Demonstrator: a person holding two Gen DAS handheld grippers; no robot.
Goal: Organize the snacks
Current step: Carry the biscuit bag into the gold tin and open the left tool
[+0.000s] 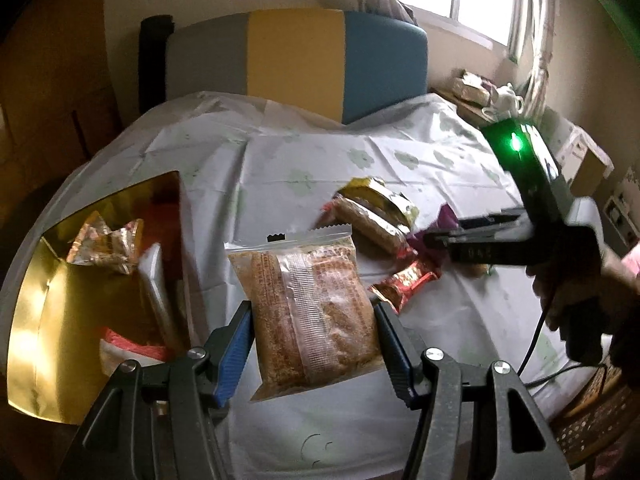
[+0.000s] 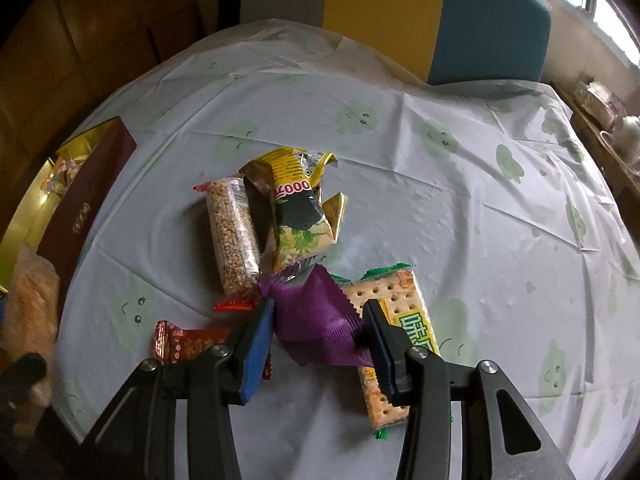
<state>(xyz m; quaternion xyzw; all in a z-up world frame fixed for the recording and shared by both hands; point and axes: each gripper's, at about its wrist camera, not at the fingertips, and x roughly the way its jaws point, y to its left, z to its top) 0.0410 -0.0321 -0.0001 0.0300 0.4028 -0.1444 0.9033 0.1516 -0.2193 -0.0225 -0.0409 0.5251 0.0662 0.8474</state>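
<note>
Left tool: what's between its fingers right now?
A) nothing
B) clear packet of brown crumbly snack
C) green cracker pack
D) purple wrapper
B: in the left wrist view the left tool has its blue pads against both sides of the clear packet of brown snack, held above the tablecloth.

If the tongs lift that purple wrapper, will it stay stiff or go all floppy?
Probably floppy: the purple wrapper looks thin and already creased between the right tongs. It likely weighs little, since it looks fairly flat. Its crimped ends might slip or crumple under a squeeze.
</note>
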